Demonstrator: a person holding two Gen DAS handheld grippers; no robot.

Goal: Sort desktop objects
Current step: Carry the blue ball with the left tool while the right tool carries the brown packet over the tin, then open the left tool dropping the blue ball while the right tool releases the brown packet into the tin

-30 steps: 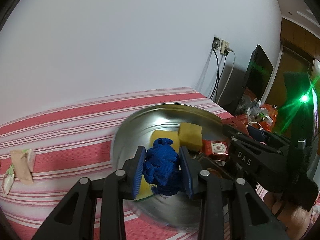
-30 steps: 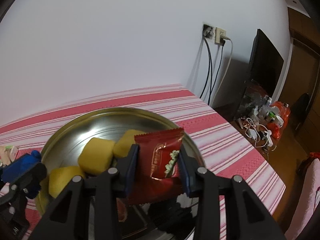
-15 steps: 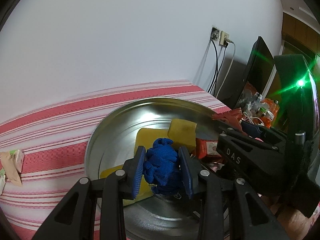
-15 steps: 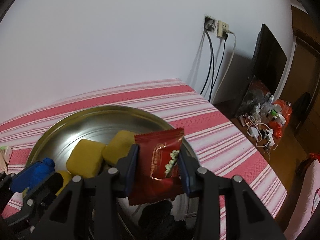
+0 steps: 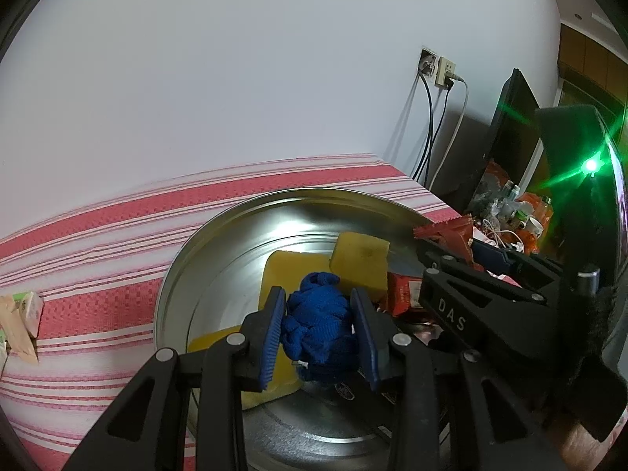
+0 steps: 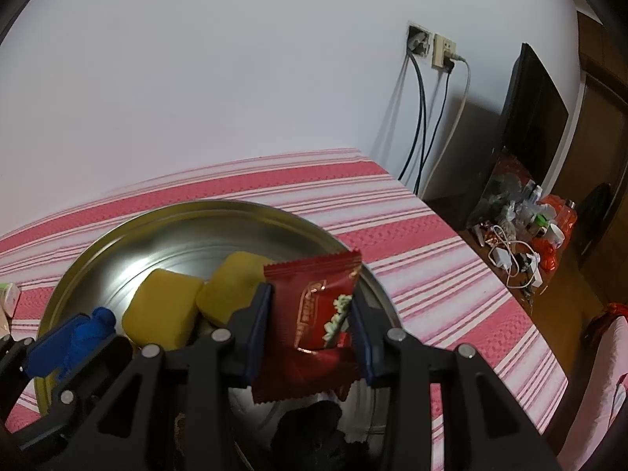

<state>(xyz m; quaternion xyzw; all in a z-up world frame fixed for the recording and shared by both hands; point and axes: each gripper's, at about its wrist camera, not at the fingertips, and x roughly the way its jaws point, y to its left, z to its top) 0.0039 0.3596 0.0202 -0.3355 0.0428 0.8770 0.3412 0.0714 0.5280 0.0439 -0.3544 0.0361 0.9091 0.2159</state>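
Note:
My left gripper [image 5: 318, 327] is shut on a bundle of blue cord [image 5: 320, 324], held over the round metal tray [image 5: 188, 259]. My right gripper [image 6: 312, 324] is shut on a red snack packet [image 6: 314, 314] above the tray [image 6: 117, 235]. Yellow sponge blocks [image 5: 359, 257] [image 6: 163, 312] lie in the tray, and a dark object [image 6: 314, 420] sits near its front. The right gripper [image 5: 463, 274] with its red packet shows at the right of the left wrist view. The left gripper [image 6: 70, 341] with the blue cord shows at the lower left of the right wrist view.
The tray rests on a red and white striped cloth [image 5: 78, 259] [image 6: 451, 274]. Small paper packets [image 5: 21, 316] lie on the cloth at the left. Wall sockets with cables [image 6: 431, 51], a dark screen [image 6: 533, 110] and a cluttered low table [image 6: 522, 231] stand beyond the right edge.
Both grippers have come forward over the tray and a little lower, each still holding its object. The tray fills more of both views and the paper packets sit further left.

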